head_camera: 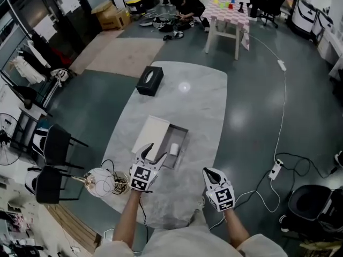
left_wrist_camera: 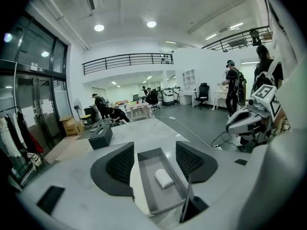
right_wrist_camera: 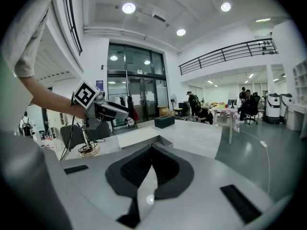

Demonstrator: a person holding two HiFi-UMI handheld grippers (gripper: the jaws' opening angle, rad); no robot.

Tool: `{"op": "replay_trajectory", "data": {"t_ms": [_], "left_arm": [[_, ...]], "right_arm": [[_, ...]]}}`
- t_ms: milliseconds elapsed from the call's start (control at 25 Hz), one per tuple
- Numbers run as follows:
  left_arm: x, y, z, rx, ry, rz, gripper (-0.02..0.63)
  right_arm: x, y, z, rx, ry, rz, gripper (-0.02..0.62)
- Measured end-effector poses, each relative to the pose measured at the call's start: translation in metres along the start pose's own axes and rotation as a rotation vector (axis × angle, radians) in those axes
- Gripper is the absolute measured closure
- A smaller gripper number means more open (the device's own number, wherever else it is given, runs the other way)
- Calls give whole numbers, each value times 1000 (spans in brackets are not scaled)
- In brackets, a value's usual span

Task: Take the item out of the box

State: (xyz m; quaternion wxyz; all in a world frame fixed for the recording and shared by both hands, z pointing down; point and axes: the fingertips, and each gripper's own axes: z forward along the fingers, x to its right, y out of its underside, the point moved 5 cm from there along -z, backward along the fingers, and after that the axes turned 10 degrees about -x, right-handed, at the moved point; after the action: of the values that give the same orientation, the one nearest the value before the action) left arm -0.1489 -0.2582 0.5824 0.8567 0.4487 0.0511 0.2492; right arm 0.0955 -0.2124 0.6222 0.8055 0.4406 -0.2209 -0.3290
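Note:
An open grey box [head_camera: 181, 135] lies on the marble table [head_camera: 198, 98], with its white lid [head_camera: 151, 133] beside it on the left. A small white roll [head_camera: 173, 149] rests inside the box. My left gripper [head_camera: 151, 153] stands open at the box's near end, apart from the roll. In the left gripper view the box [left_wrist_camera: 148, 186] and the roll [left_wrist_camera: 163, 178] lie between the open jaws of the left gripper [left_wrist_camera: 154, 147]. My right gripper [head_camera: 210, 174] hovers over the table's near right part, shut on nothing; its tips meet in the right gripper view [right_wrist_camera: 151, 147].
A black tissue box [head_camera: 149, 81] stands at the table's far left. A round wire-wrapped object [head_camera: 102, 182] sits at the near left edge. Black chairs [head_camera: 53, 143] stand left of the table. A power strip [head_camera: 276, 169] and cables lie on the floor at right.

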Motion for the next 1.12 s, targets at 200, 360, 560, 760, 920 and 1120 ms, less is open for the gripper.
{"op": "replay_trajectory", "data": {"t_ms": [200, 360, 560, 760, 920, 1120], "left_arm": [[0, 7, 13, -1, 75, 59, 351], [1, 9, 23, -5, 124, 113, 351], [3, 19, 35, -25, 164, 138, 351], [4, 22, 46, -50, 187, 182, 351], [16, 27, 57, -119, 190, 341, 351], [29, 31, 73, -192, 180, 554, 351]], "right_arm": [[-11, -3, 2, -15, 58, 14, 594], [-21, -7, 3, -23, 90, 30, 594], [-27, -1, 6, -57, 104, 31, 594], [-29, 3, 13, -82, 101, 31, 594], [-28, 7, 16, -95, 91, 35, 594], [-25, 11, 18, -110, 78, 33, 594]]}}
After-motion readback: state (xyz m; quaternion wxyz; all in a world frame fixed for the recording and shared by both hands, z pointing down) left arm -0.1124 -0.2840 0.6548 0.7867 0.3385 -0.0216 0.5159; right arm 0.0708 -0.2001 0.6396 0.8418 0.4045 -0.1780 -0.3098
